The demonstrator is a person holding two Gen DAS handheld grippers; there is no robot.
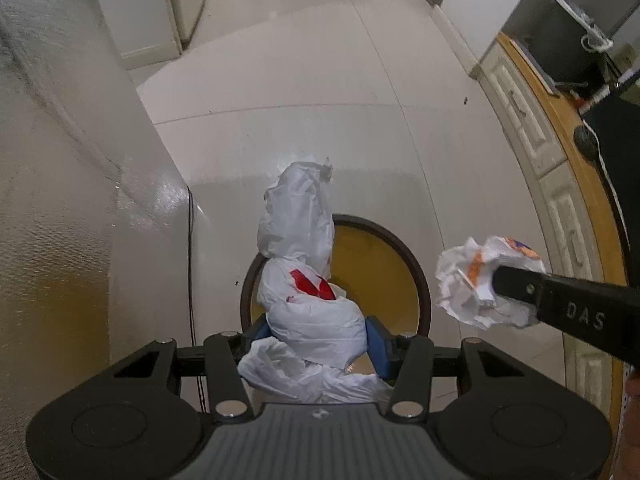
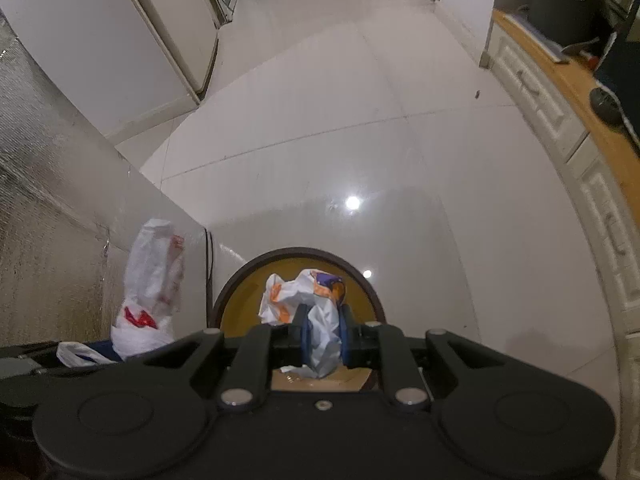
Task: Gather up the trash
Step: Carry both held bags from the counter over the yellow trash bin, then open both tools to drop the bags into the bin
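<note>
My left gripper [image 1: 318, 338] is shut on a white plastic bag [image 1: 300, 248] with a red mark, held upright over a round bin [image 1: 384, 256] with a dark rim and yellow inside. The bag also shows in the right wrist view [image 2: 148, 280], left of the bin [image 2: 240, 300]. My right gripper [image 2: 323, 334] is shut on a crumpled white wrapper [image 2: 304, 300] with orange and purple print, held above the bin opening. In the left wrist view the wrapper [image 1: 472, 280] hangs to the right of the bin, pinched by the right gripper [image 1: 516, 300].
The pale tiled floor [image 2: 340, 120] stretches ahead. A foil-covered wall [image 1: 60, 200] stands close on the left, with a dark cable [image 1: 192, 260] running down its corner. White cabinets with a wooden counter [image 2: 568, 72] curve along the right. A white appliance [image 2: 100, 40] stands at the far left.
</note>
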